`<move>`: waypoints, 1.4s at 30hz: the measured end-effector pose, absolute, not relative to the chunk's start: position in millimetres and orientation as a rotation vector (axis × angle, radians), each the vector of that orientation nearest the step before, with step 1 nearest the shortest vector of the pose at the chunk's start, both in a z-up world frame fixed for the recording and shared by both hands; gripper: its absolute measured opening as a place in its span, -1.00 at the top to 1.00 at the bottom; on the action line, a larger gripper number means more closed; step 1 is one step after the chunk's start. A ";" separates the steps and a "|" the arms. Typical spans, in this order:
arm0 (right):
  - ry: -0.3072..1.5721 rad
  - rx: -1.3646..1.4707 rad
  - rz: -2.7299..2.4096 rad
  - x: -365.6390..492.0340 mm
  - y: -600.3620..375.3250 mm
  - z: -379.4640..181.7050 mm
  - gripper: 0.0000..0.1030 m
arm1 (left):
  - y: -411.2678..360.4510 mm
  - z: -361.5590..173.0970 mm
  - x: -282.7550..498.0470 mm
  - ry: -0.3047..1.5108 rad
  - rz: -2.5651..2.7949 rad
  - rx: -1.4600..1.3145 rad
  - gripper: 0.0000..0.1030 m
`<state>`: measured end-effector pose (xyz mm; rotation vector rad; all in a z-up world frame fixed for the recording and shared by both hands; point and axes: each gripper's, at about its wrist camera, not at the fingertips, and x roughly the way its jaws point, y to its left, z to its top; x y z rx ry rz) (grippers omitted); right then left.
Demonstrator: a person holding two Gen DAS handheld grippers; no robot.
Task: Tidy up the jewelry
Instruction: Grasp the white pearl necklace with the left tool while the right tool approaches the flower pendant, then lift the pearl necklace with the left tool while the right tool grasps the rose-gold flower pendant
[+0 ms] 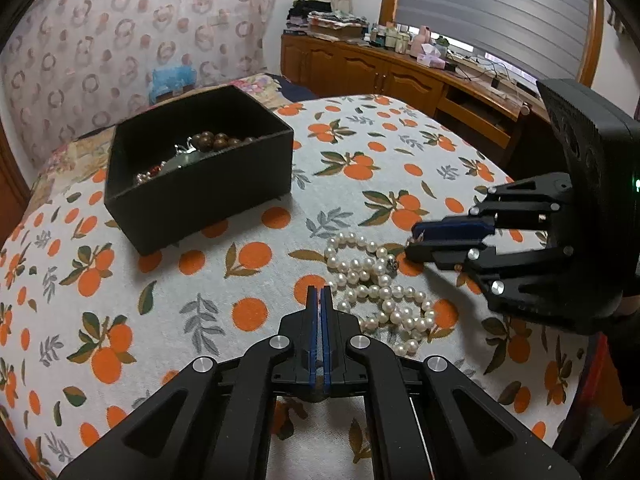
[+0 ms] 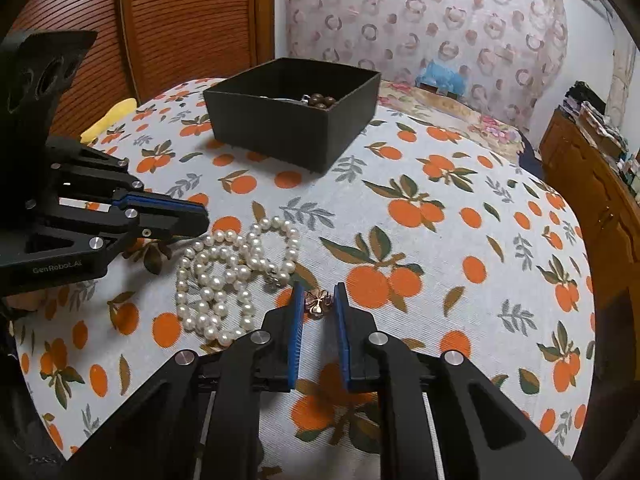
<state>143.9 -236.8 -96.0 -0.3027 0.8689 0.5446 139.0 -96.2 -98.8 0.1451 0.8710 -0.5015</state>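
Cloth printed with oranges (image 1: 224,280) covers the worktop and carries everything in play. Largest on it is the black box (image 1: 192,196), open-topped and standing toward the far side, with brown wooden beads (image 1: 214,140) and some silvery pieces already lying inside. Nearer lies the pearl necklace (image 2: 228,276), heaped in loose loops on the cloth, well apart from the box and between the two tools. Smallest is a rose-gold flower charm (image 2: 317,303), just beside the pearls on their right.

The left gripper (image 1: 319,294) has its fingers clenched together on nothing, the tips just beside the near edge of the pearl heap. The right gripper (image 2: 318,300) has its fingers parted a little, one blue pad either side of the charm; a sliver of gap shows on each side, so it looks bracketed but not yet pinched.

The charm is probably light, stiff and thin, with smooth metal petals that could skid or flip out under an uneven squeeze, so the pads should close square across its widest span. Whether a fine chain joins it to anything cannot be made out. The pearls will behave like a limp rope: slippery, fairly heavy for their bulk, likely to trail, and best pinched where several loops cross.
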 end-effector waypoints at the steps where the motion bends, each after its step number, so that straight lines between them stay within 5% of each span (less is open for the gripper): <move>1: 0.871 -0.297 0.543 143.8 -239.3 -96.2 0.68 | -96.6 -99.4 138.5 0.873 -0.504 0.145 0.95; 6: 0.871 -0.291 0.543 143.5 -242.4 -96.4 0.68 | -99.4 -102.2 139.8 0.879 -0.499 0.151 0.79; 18: 0.826 -0.285 0.554 135.5 -241.1 -80.5 0.68 | -106.2 -98.4 142.7 0.867 -0.498 0.213 0.87; 42: 0.638 -0.192 0.603 170.6 -223.3 20.1 0.68 | -69.1 85.1 152.1 0.527 -0.405 0.140 0.88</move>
